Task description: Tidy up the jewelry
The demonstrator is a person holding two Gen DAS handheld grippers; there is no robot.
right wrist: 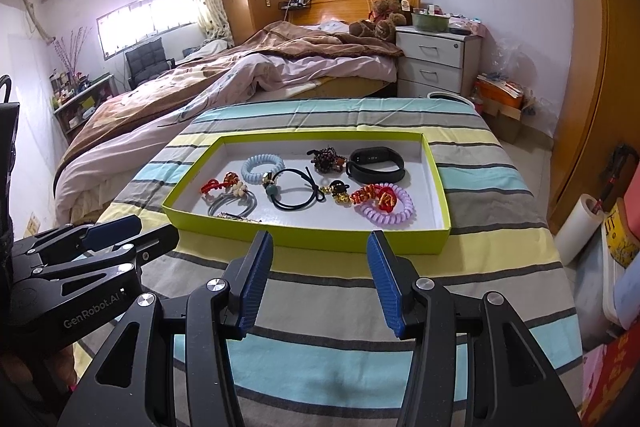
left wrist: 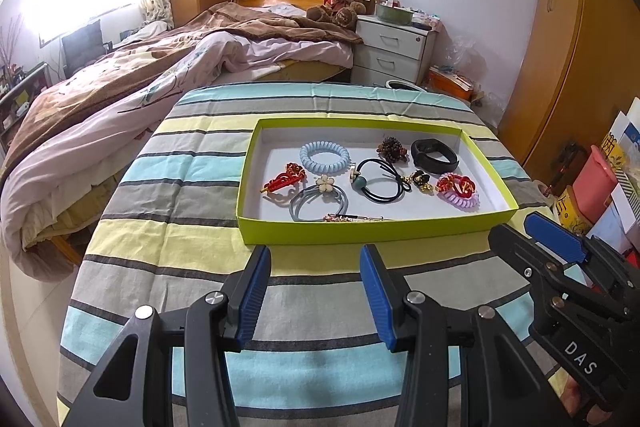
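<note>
Blue-padded fingers of the left hand-held gripper stand wide apart and grip nothing, low over the striped cloth on the counter. Just to its right, the right hand-held gripper is spread equally wide and also empty. Both aim straight ahead at the shallow green box, probably so either can reach in. All the jewelry lies inside it, loosely scattered: ahead and to the left of the left gripper, a pale blue coil tie, a red clip and a grey flower tie; ahead and to the right, a black band and a pink coil tie. No piece lies on the cloth, so this fits either a gathered set or one awaiting sorting.
</note>
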